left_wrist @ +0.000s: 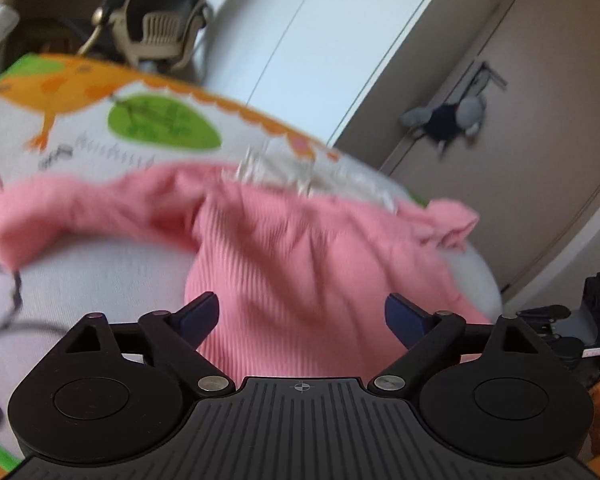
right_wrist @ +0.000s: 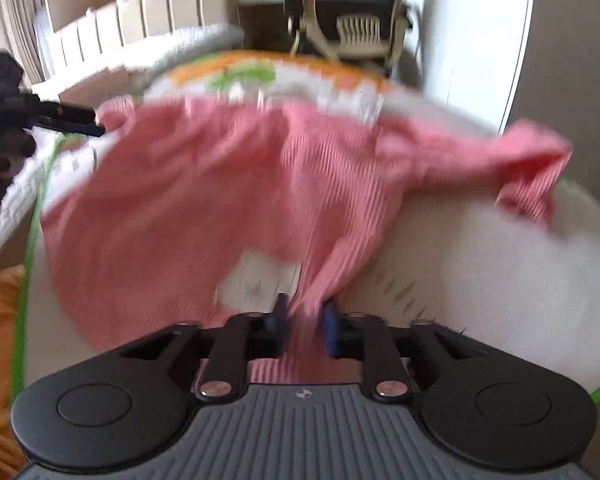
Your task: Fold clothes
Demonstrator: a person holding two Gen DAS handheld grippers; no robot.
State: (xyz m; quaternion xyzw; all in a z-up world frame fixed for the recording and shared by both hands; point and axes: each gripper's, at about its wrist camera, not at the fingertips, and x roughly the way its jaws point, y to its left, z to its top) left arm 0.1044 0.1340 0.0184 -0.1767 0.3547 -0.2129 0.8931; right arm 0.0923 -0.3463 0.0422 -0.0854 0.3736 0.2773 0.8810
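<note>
- A pink ribbed top (right_wrist: 228, 184) lies spread and rumpled over a printed play mat (left_wrist: 100, 120) patterned with an orange bird and green leaves; both views are smeared with motion blur, so fine creases are hard to read
- The right gripper (right_wrist: 306, 320) has its jaws drawn close together on a bunched fold of the top's near hem, just beside a white care label (right_wrist: 256, 280) that shows on the cloth; the fabric runs up from that pinch toward the body of the garment
- The left gripper (left_wrist: 302, 318) hovers over the near part of the top with its jaws spread wide and nothing between them
- One sleeve (right_wrist: 532, 160) trails out to the right side in the right wrist view, loosely crumpled; the other sleeve (left_wrist: 60, 216) stretches away to the left in the left wrist view
- The top is not in a neat folded shape; my judgement is that it is being arranged or drawn by its hem, whether to flatten it or to carry an edge over
- The next move calls for the open left jaws to settle on a matching edge so both corners travel together without skewing the cloth
</note>
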